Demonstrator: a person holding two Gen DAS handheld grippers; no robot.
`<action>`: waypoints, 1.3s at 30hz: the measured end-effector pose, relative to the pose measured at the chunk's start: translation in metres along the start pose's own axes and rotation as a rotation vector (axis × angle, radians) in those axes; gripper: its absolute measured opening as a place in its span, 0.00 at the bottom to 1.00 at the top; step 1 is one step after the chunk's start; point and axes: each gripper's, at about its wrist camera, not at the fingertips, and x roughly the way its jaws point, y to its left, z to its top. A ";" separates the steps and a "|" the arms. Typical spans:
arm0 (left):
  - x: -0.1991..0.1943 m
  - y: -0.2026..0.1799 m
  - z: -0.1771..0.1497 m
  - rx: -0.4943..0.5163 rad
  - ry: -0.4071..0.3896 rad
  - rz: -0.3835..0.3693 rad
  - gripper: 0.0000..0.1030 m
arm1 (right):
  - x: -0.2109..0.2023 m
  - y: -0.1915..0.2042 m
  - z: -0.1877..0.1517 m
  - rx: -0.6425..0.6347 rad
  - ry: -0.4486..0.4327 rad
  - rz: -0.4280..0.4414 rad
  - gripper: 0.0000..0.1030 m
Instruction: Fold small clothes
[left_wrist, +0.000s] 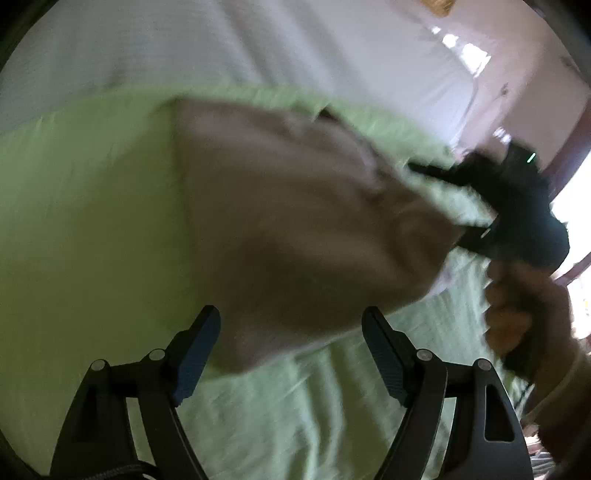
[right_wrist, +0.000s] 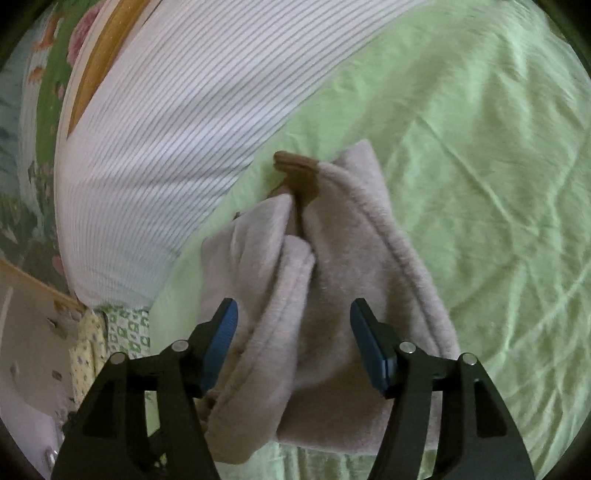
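A pinkish-grey fleece garment (right_wrist: 332, 266) lies bunched in folds on the green bed sheet (right_wrist: 480, 166), with a brown piece (right_wrist: 299, 173) showing at its far end. My right gripper (right_wrist: 293, 310) hovers over its near end, jaws open, and the cloth lies between and under the blue pads (right_wrist: 225, 332) without being pinched. In the blurred left wrist view the same garment (left_wrist: 295, 221) spreads ahead of my left gripper (left_wrist: 291, 317), which is wide open and holds nothing. The right gripper (left_wrist: 517, 206) and the hand (left_wrist: 517, 306) holding it appear at the garment's right edge.
A white striped pillow or duvet (right_wrist: 147, 147) lies along the far left side of the sheet, with floral fabric (right_wrist: 48, 74) beyond it. Patterned cloth (right_wrist: 125, 328) and pale wooden furniture (right_wrist: 29, 332) sit at the lower left. Bright window light (left_wrist: 469, 55) shows at the far right.
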 end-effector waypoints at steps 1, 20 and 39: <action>0.004 0.004 -0.004 -0.010 0.009 0.010 0.77 | 0.002 0.004 0.001 -0.015 0.009 -0.011 0.63; 0.057 -0.011 -0.004 0.120 0.044 0.184 0.70 | 0.049 0.063 0.019 -0.299 0.165 -0.089 0.12; 0.072 0.000 0.005 0.061 0.097 0.091 0.37 | -0.004 -0.007 0.036 -0.184 0.056 -0.162 0.33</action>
